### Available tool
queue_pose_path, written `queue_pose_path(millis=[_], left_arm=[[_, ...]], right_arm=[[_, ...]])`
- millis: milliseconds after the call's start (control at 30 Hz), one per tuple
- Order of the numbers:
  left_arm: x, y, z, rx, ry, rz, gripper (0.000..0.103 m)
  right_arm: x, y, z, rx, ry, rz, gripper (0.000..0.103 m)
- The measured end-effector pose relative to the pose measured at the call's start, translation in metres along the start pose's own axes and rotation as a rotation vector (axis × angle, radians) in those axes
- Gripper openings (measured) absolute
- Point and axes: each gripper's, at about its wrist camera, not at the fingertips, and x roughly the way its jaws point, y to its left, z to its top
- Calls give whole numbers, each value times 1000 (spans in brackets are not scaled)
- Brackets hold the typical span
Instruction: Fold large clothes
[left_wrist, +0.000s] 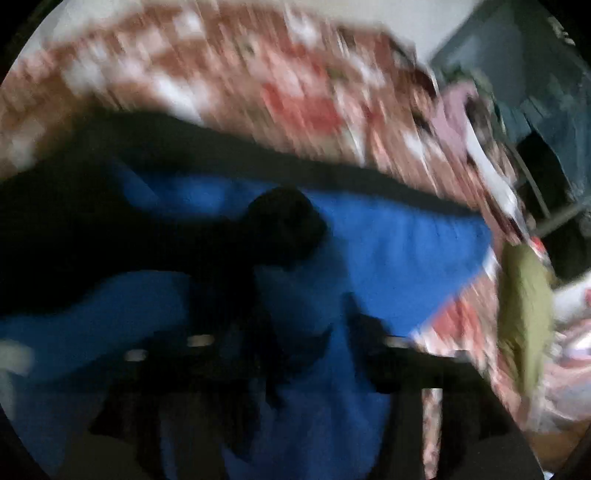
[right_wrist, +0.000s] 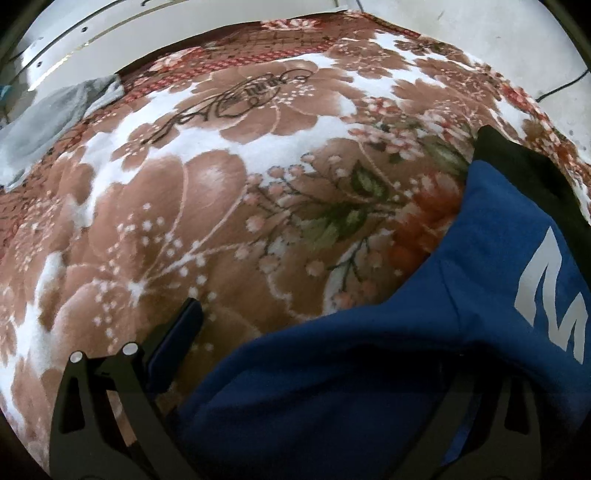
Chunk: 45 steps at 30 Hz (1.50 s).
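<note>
Holding: my right gripper (right_wrist: 295, 369) grips the blue garment (right_wrist: 369, 369) over the blanket (right_wrist: 184, 184).
Left gripper (left_wrist: 280, 350): blurred, perhaps clamping it; I cannot tell.

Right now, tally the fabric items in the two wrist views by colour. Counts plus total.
Blue with black trim: 1, the blue garment
Brown and white floral: 1, the floral blanket
Grey: 1, the grey cloth at the blanket's far left edge
Olive green: 1, the green item, too blurred to identify
Pink: 1, the pink item, also blurred
Total: 5
</note>
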Motion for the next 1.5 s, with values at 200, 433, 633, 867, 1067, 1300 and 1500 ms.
queue_pose_path(millis=[200, 433, 633, 867, 1067, 1300, 1500], left_arm=[[14, -30, -30, 29, 110, 14, 87], [-54, -70, -30, 0, 1, 1, 87], [-173, -78, -1, 0, -185, 71, 92], [-270, -2, 8, 102, -215, 319, 97], [-287, 119, -35, 28, -225, 493, 98], [-205, 218, -90, -82, -89, 520, 97], [-158, 240, -105, -87, -60, 524, 97]], right_arm=[[-23, 15, -26, -101, -10, 28, 99], [-83, 37, -49, -178, -35, 67, 98], [-127, 1, -48, -138, -33, -36, 98], [-153, -114, -73, -9, 37, -174, 98], [-191, -240, -117, 385, 37, -172, 98], [-203, -335, -178, 642, 46, -344, 98], [-179, -358, -214, 703, 103, -368, 98]])
